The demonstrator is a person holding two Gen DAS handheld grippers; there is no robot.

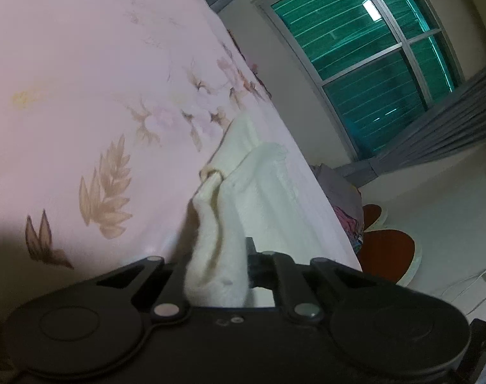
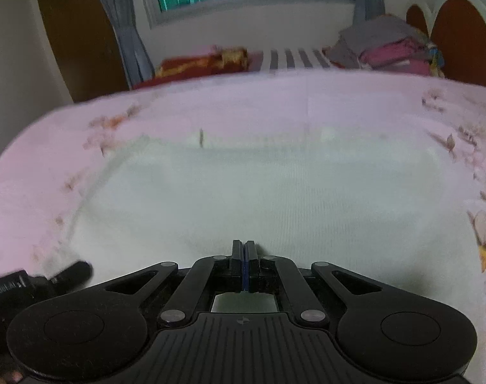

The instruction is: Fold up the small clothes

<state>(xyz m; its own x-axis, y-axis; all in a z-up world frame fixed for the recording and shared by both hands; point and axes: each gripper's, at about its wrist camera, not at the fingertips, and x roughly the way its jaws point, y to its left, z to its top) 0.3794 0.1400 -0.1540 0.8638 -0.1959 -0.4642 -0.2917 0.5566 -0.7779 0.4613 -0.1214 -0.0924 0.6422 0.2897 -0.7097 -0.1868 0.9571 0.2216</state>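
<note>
A small white garment (image 2: 259, 192) lies spread flat on a pink floral bedsheet (image 2: 211, 108). In the left wrist view my left gripper (image 1: 215, 256) is shut on a bunched edge of the white garment (image 1: 262, 185) and lifts it off the pink sheet (image 1: 83, 80); the fingers are mostly hidden by cloth. My right gripper (image 2: 245, 256) is shut with its pads together and nothing visible between them, its tips at the garment's near edge. The left gripper (image 2: 51, 278) shows at the lower left of the right wrist view.
A pile of folded clothes (image 2: 387, 48) sits at the far right of the bed by a red and white headboard (image 2: 460, 35). A red and gold cloth (image 2: 204, 60) lies at the far edge. A window (image 1: 364, 57) and grey curtains are behind.
</note>
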